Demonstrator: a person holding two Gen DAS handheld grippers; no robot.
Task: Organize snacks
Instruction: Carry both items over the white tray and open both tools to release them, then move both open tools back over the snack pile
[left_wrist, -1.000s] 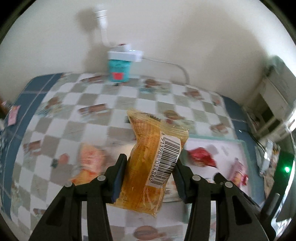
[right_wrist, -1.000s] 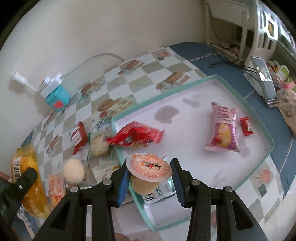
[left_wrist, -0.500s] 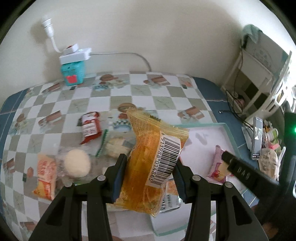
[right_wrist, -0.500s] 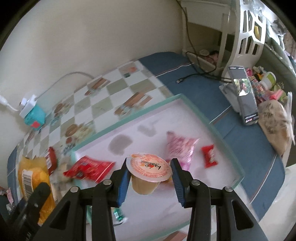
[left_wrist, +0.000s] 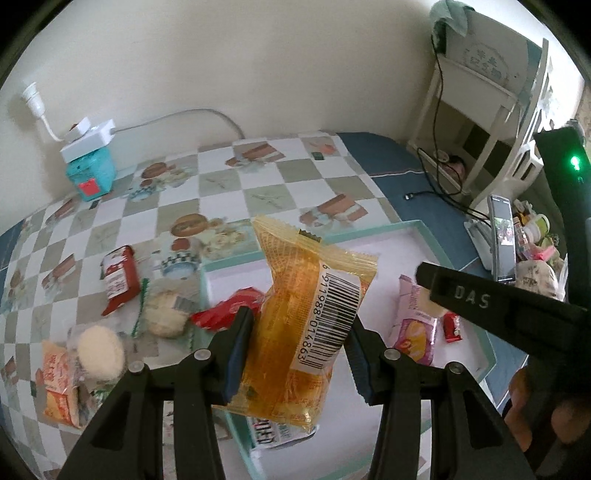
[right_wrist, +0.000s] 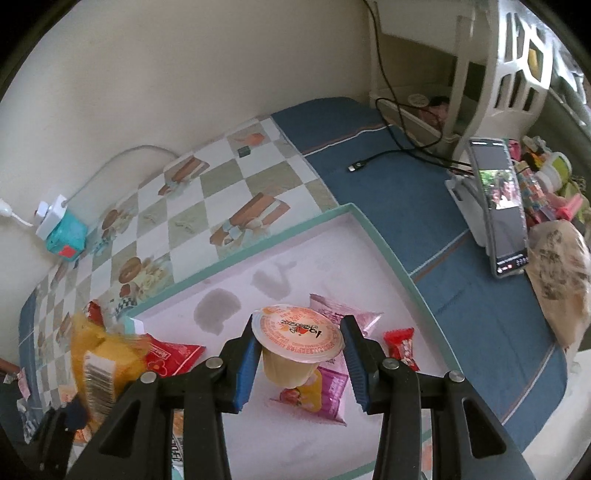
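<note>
across the checked counter (left_wrist: 236, 184) lies a wide, shallow tray (right_wrist: 369, 236) with a teal rim and a pale floor, its far end reaching the blue border of the cloth. it already holds part of the load: a red packet (right_wrist: 166, 356), a pink packet (right_wrist: 332, 391), a small red candy (right_wrist: 400, 345), and a white wrapper with print (left_wrist: 273, 437) at the near edge.

left of the tray, on the bare checks, four snacks wait: a red sachet (left_wrist: 118, 278), a clear-wrapped pastry (left_wrist: 166, 312), a round pale bun (left_wrist: 99, 352) and an orange packet (left_wrist: 57, 380). so the job looks about half done, judging by what lies in and what lies out.

both tools are loaded and over the tray. the left hand-held gripper (left_wrist: 295, 354) pinches a yellow bag (left_wrist: 306, 332) with a barcode, held upright above the tray's near left corner. the right hand-held gripper (right_wrist: 299, 362) grips a jelly cup (right_wrist: 295, 343) by its body under the foil lid, lid up, hanging over the pink packet near the tray's middle. how high either hangs above the floor i cannot tell.

what is left, as i read it: set down these two, then fetch the four outside. free floor shows toward the far half of the tray.
</note>
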